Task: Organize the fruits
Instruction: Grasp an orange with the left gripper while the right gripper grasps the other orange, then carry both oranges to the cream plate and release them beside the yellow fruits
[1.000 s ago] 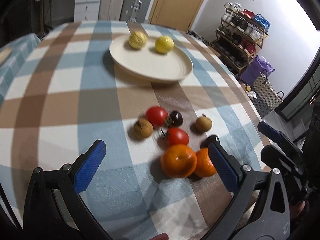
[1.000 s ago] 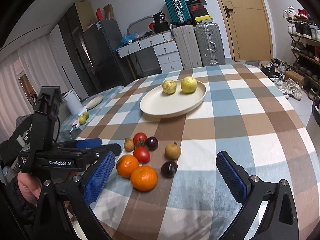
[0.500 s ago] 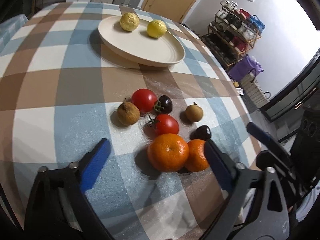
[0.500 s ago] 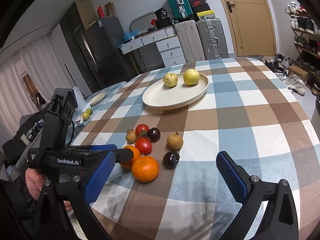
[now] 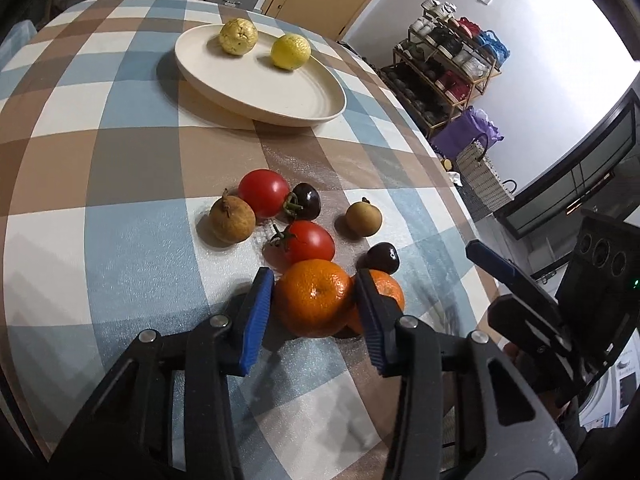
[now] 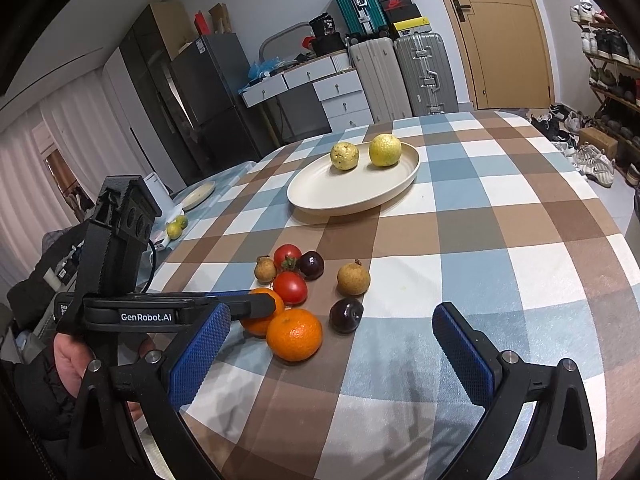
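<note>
Left gripper (image 5: 314,300) is closing around the near orange (image 5: 314,298) on the bench (image 5: 120,220) — it may nudge the second orange (image 5: 386,286) away; right gripper (image 6: 332,344) hangs open.

A tan door (image 6: 506,36), 2 upright suitcases (image 6: 404,76), a white drawer unit (image 6: 320,92) and a shoe rack (image 5: 452,64) line pale walls.

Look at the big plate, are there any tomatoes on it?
No, the plate holds only two yellow fruits; both tomatoes sit on the tablecloth.
</note>
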`<state>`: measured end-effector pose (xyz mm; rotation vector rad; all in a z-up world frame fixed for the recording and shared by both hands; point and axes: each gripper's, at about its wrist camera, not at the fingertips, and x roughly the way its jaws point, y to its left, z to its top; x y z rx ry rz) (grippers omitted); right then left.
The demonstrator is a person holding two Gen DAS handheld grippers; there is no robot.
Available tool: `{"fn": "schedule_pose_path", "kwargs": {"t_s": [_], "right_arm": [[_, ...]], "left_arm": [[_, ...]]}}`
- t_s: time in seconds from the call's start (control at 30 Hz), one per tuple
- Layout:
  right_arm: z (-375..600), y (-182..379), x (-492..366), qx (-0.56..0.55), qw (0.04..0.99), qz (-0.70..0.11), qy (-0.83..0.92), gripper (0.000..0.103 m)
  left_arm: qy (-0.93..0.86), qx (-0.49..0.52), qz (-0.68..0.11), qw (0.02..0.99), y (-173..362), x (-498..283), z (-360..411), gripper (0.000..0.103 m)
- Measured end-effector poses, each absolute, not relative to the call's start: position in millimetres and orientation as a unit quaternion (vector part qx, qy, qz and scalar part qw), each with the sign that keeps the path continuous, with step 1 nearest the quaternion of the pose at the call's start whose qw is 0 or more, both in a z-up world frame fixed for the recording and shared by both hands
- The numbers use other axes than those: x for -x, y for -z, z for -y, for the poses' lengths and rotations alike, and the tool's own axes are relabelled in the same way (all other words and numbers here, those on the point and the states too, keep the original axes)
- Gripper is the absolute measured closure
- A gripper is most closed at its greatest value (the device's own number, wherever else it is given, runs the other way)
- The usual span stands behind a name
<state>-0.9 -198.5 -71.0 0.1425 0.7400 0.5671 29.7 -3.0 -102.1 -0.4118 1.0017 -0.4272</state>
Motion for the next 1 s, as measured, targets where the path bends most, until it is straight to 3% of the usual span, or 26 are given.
{"fn": "schedule_pose_path", "kwargs": {"t_s": [0.8,1.0], "right_arm": [[166,97,-1,-0.094,0.854,-0.407,-0.312,0.0],[159,105,-7,-0.099,0.847,-0.419,-0.311,0.009]], "left_arm": [[0.197,0.214,-0.41,0.864,71,-4,-50,0.064],[0.198,0.218,-0.409,0.864,74,-2,-56,0.064]]}}
